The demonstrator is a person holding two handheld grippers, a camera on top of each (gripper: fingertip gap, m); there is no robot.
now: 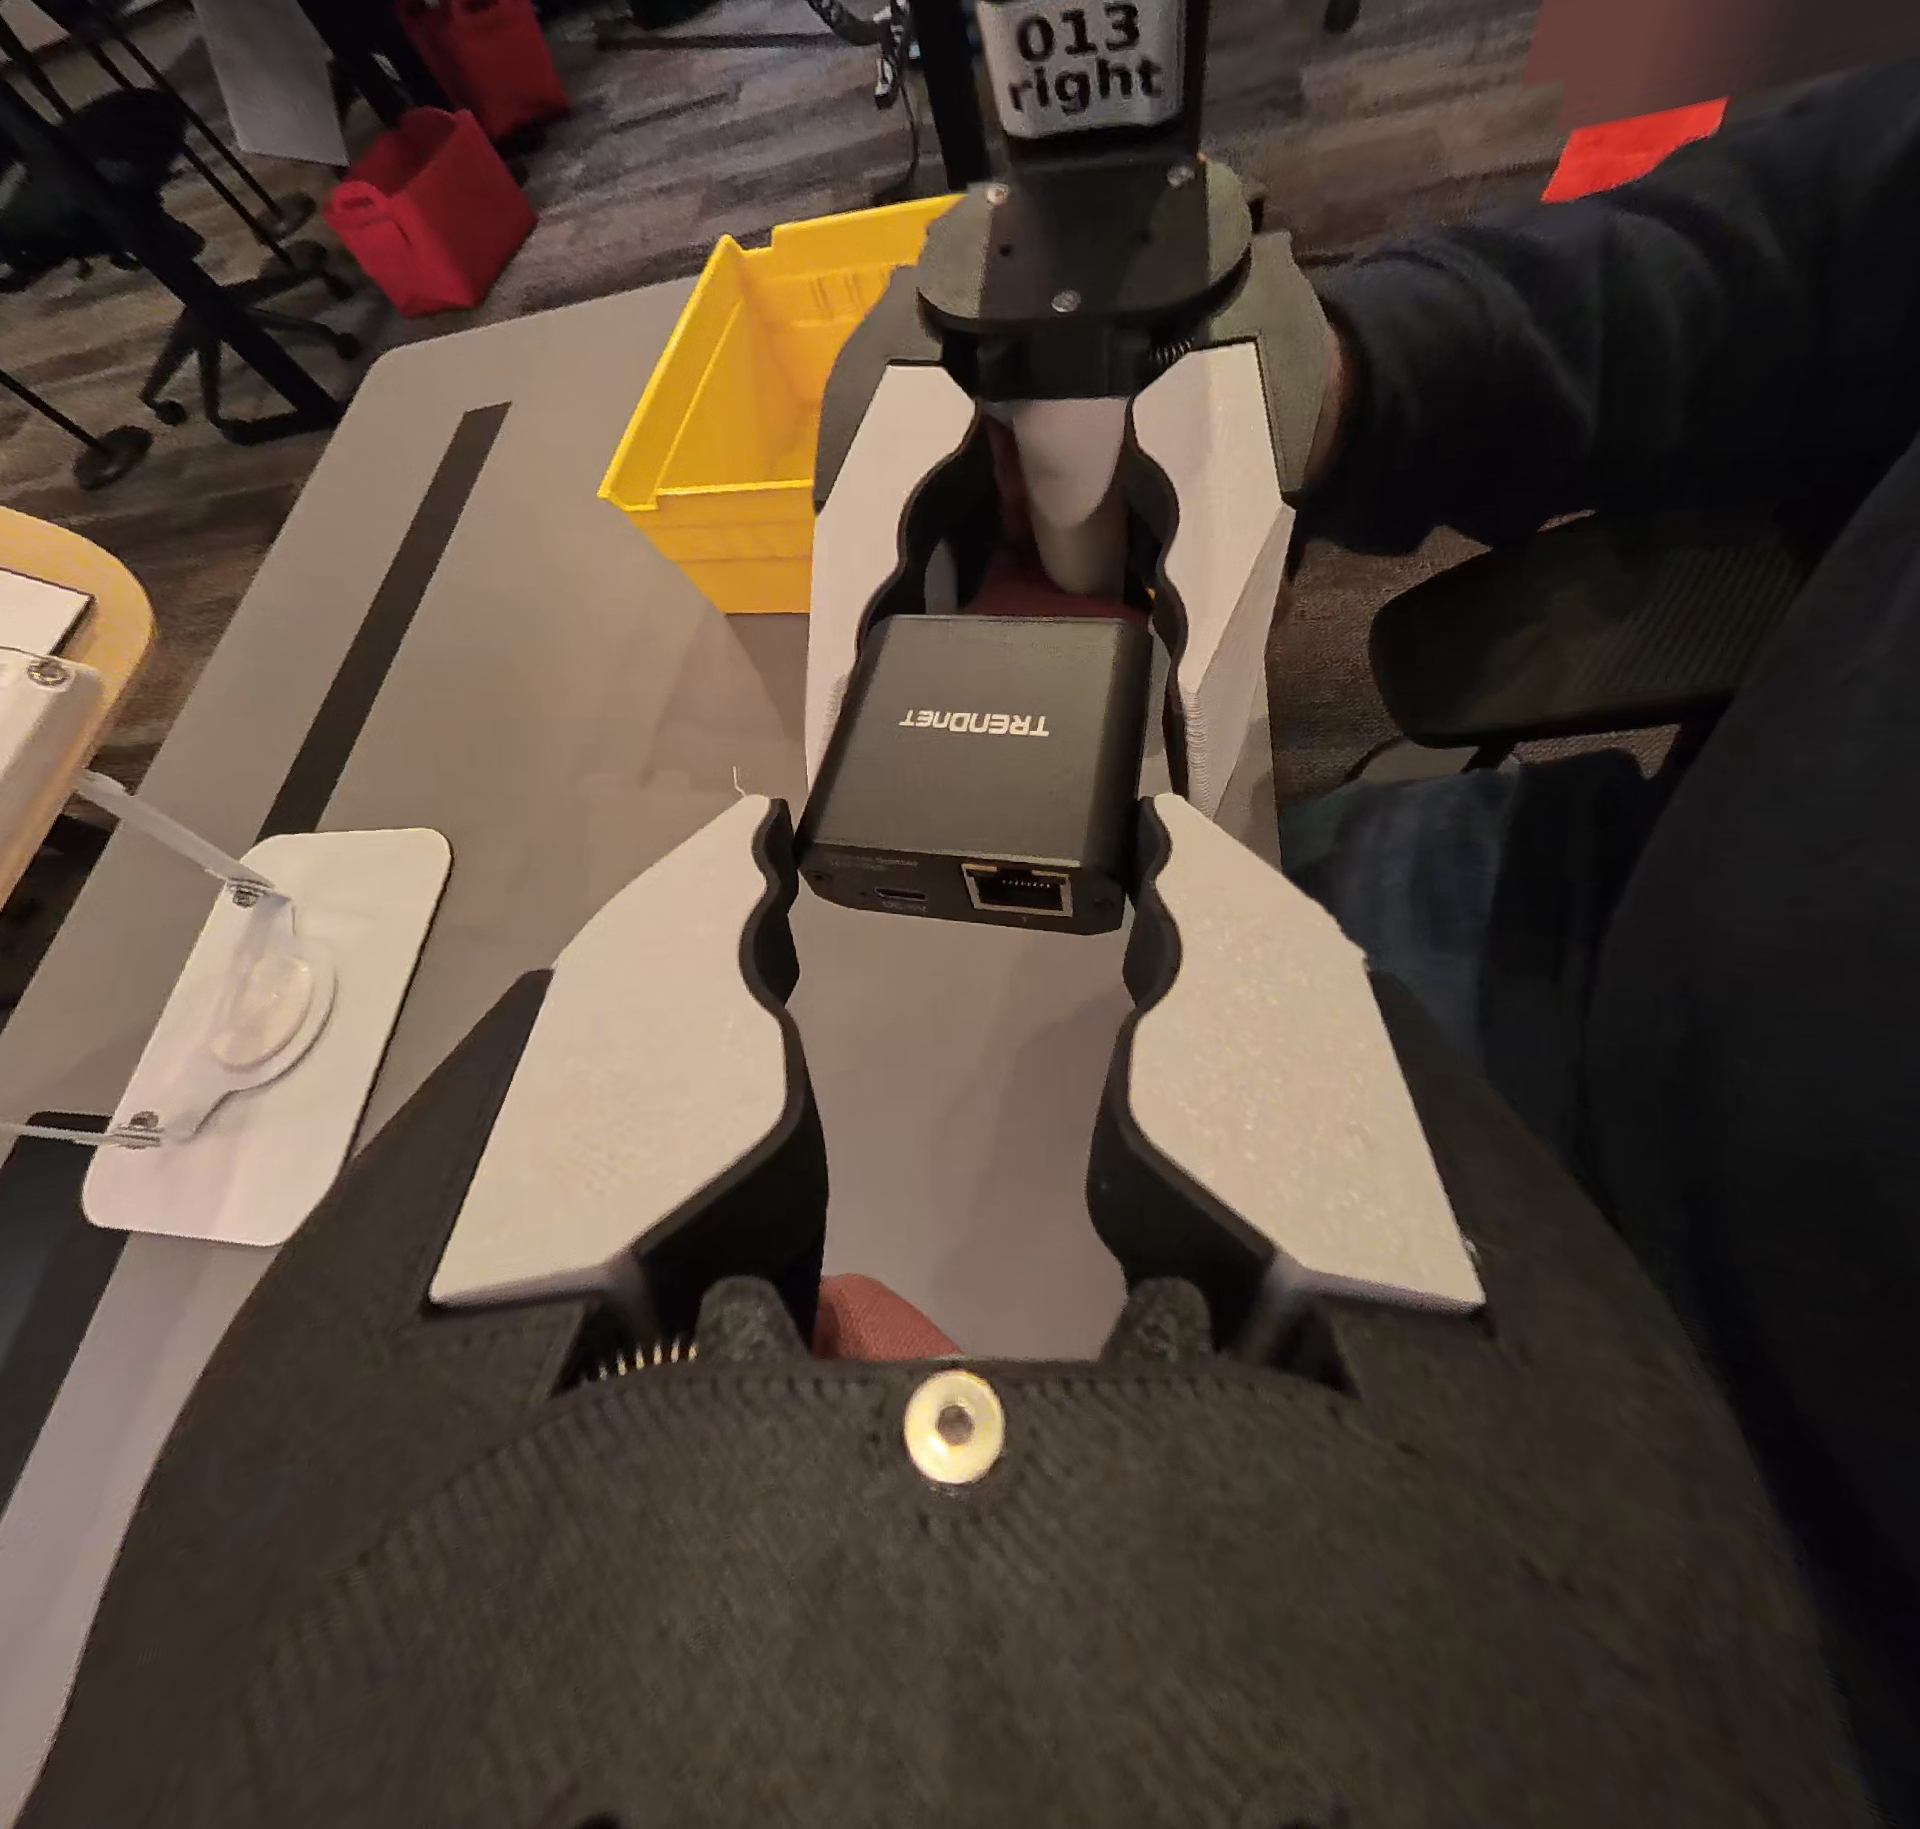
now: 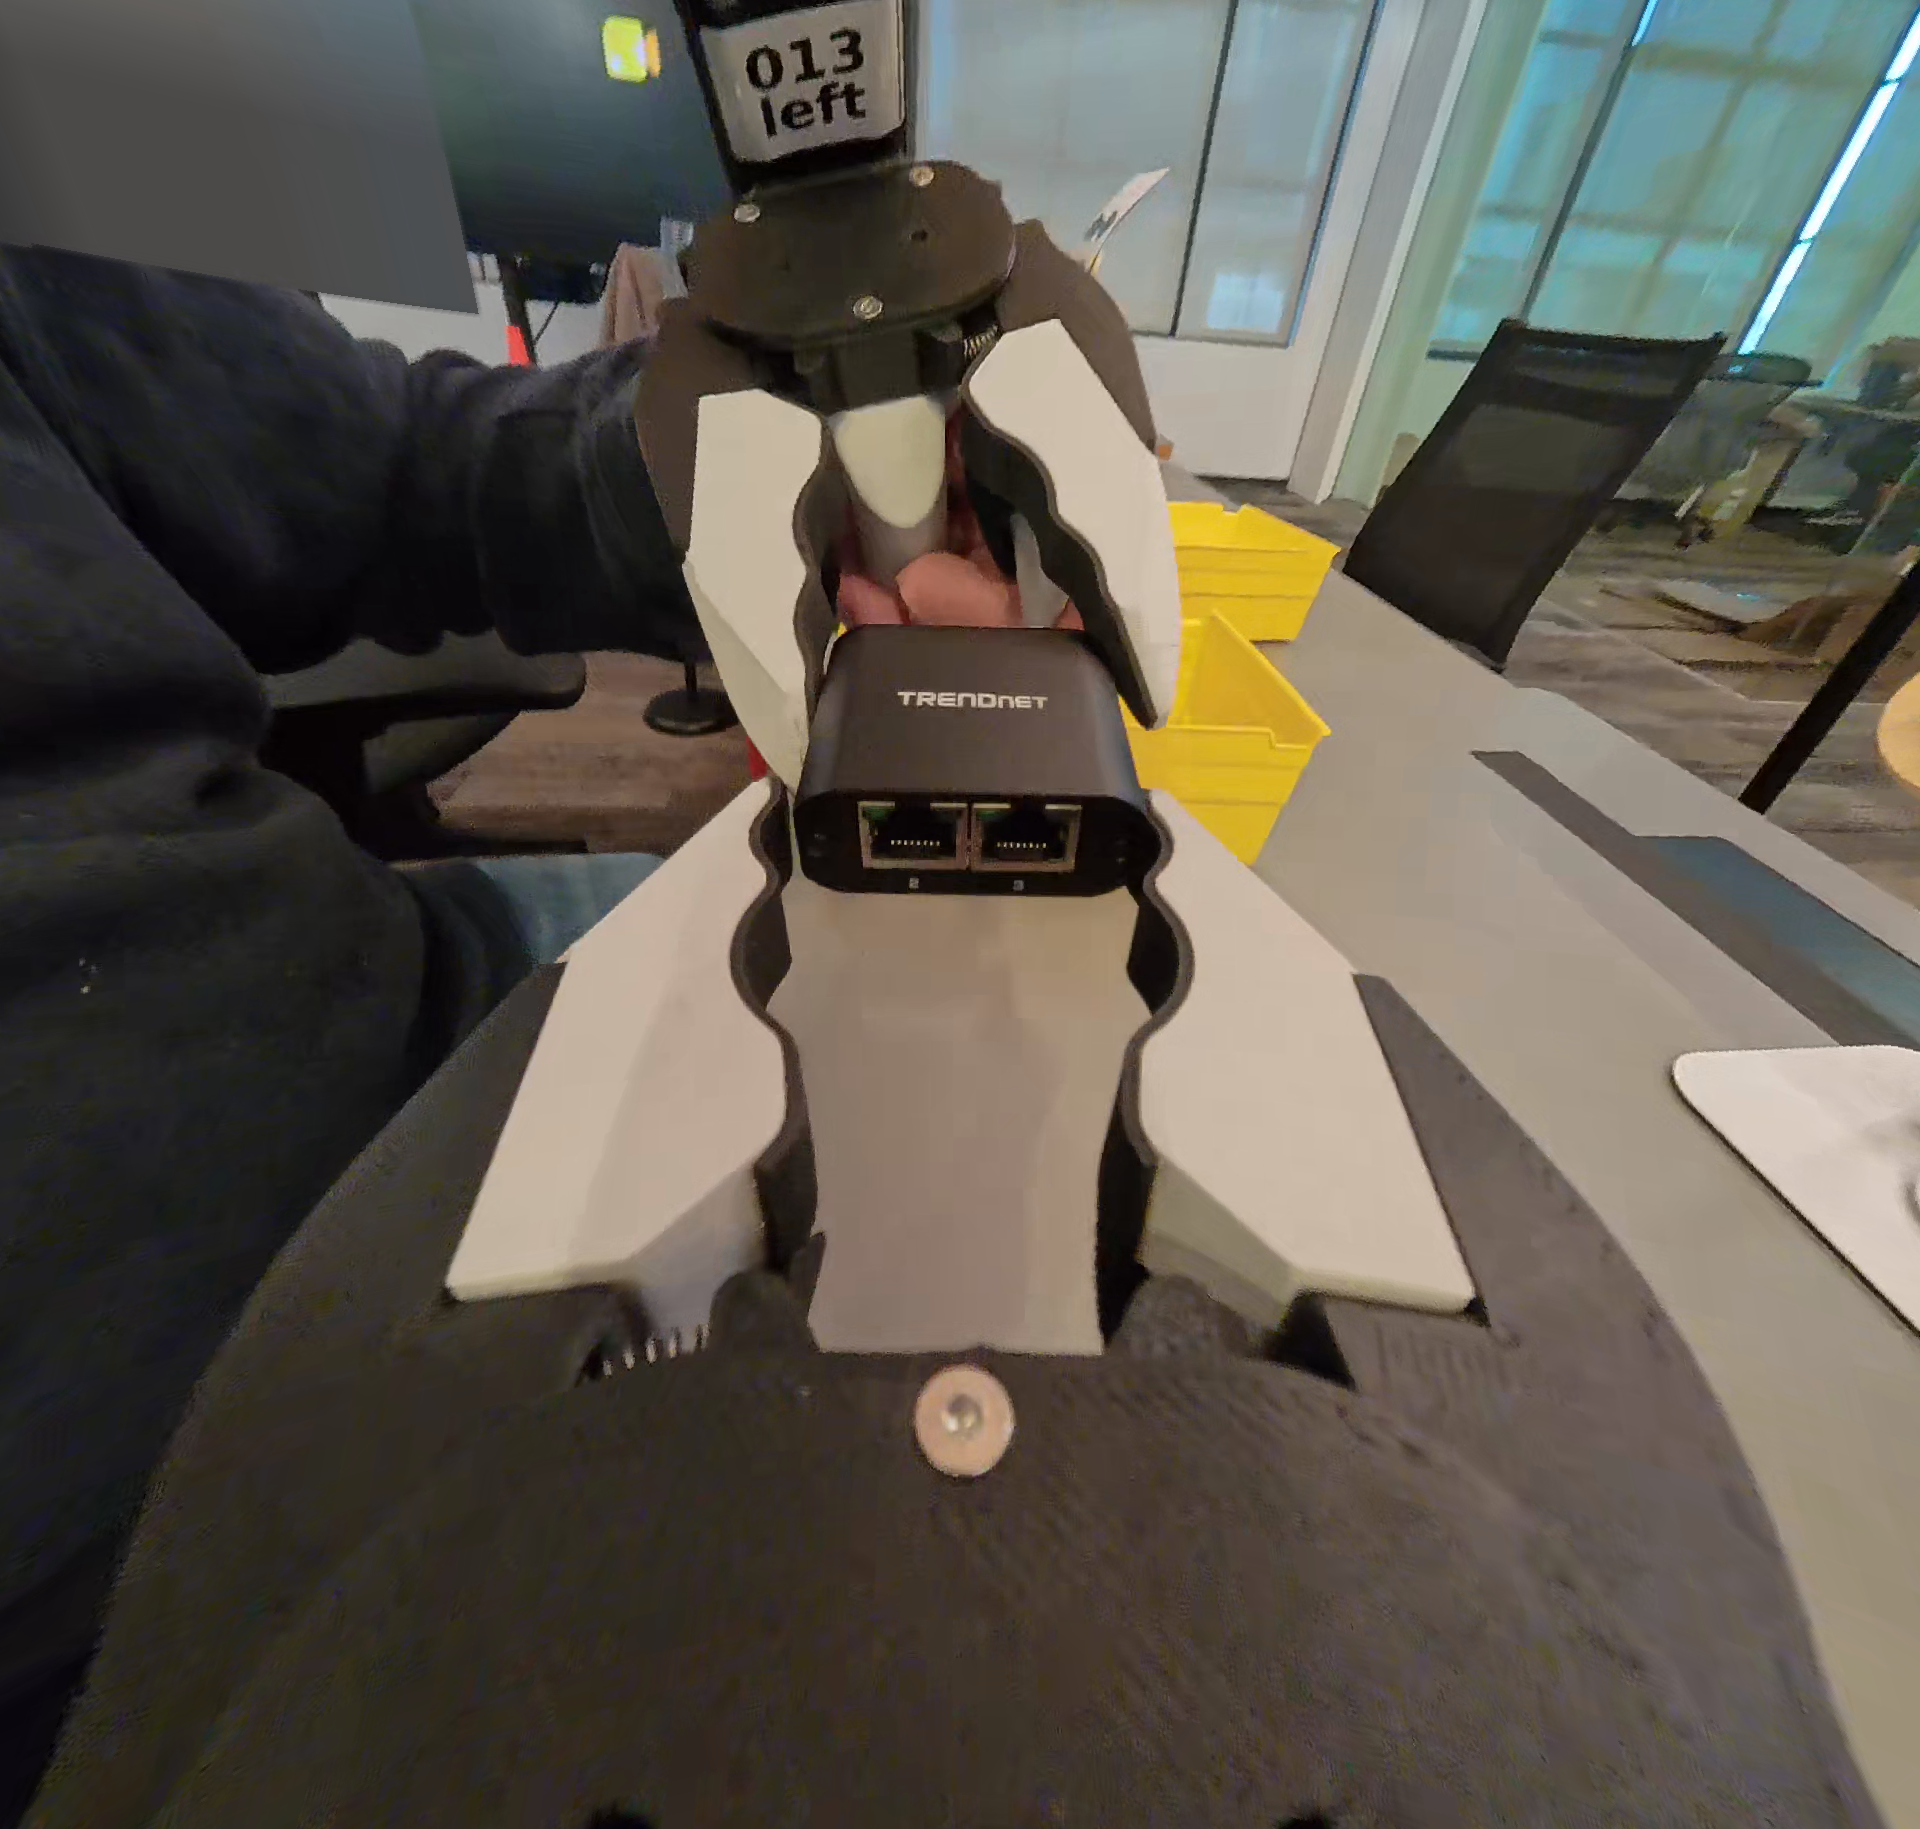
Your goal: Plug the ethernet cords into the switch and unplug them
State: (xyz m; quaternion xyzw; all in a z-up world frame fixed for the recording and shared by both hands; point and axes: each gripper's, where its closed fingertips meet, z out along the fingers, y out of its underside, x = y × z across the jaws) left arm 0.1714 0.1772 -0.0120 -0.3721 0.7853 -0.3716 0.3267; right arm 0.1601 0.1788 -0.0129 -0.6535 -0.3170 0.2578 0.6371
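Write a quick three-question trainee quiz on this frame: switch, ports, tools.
1. True or false: a cord is plugged into the switch.
2. How many ethernet ports are on the end of the switch facing the right tool?
3. The switch is gripped by: A) the left tool only; B) the right tool only; C) both, one at each end.

Key: 1 false, every port in view is empty. 2 two, side by side. 3 C.
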